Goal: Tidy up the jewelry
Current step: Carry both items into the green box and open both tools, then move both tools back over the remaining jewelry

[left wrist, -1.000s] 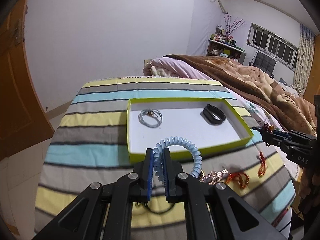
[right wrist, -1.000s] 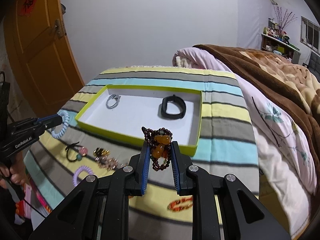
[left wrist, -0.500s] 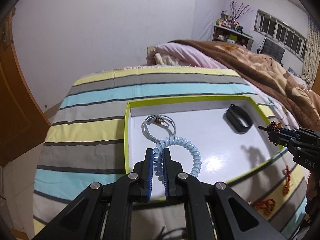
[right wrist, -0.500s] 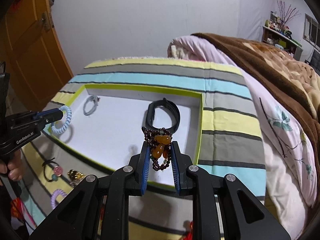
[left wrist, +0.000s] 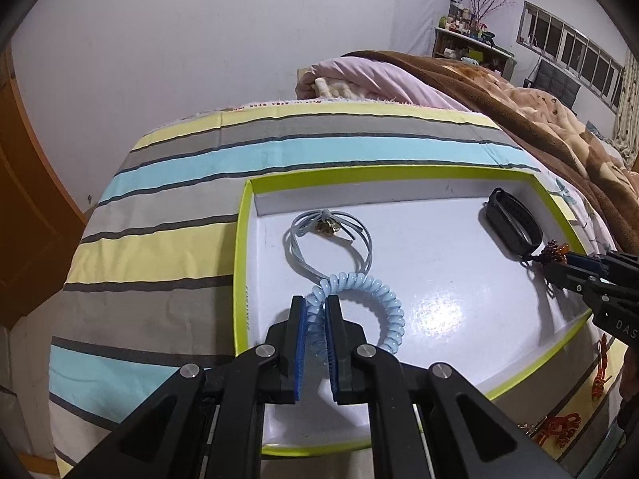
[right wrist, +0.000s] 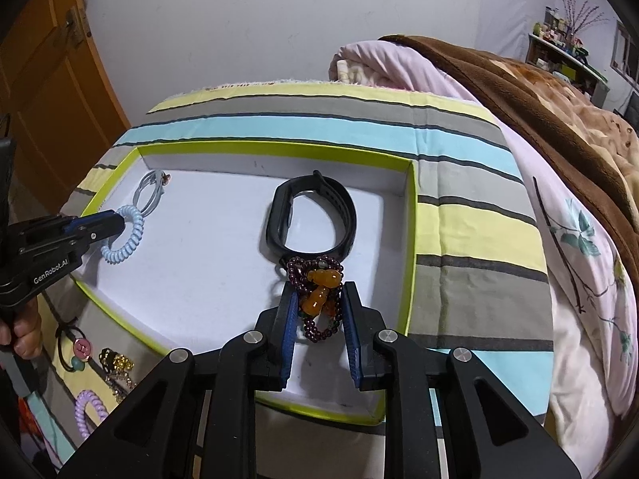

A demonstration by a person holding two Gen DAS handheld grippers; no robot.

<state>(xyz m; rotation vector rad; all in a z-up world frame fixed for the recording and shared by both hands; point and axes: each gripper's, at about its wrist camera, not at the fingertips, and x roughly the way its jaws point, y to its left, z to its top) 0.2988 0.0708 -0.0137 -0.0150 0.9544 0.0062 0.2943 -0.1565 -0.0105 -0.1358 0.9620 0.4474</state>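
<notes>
A shallow white tray with a lime rim (left wrist: 239,259) (right wrist: 411,239) lies on the striped cloth. In it are a black wristband (left wrist: 513,223) (right wrist: 343,207) and a grey-blue hair tie (left wrist: 295,251) (right wrist: 149,191). My left gripper (left wrist: 315,299) (right wrist: 120,219) hangs low over the tray's left part; a pale blue coil hair tie (left wrist: 383,299) (right wrist: 120,253) is pinched between its pads as the jaws begin opening. My right gripper (right wrist: 319,284) (left wrist: 559,263) is just in front of the wristband. A dark bead bracelet with amber charms (right wrist: 319,279) (left wrist: 553,249) sits between its pads, and those jaws are opening too.
Loose pieces lie on the cloth outside the tray: a pink-bead hair tie (right wrist: 82,349), a gold piece (right wrist: 114,361), a purple coil (right wrist: 88,411), orange-red items (left wrist: 559,433). A brown blanket (right wrist: 539,111) covers the bed on the right. A wooden door (right wrist: 48,80) stands left.
Both grippers have moved forward and down, from the tray's near edge to low over its floor. The coil and the bead bracelet have stayed between their pads.
</notes>
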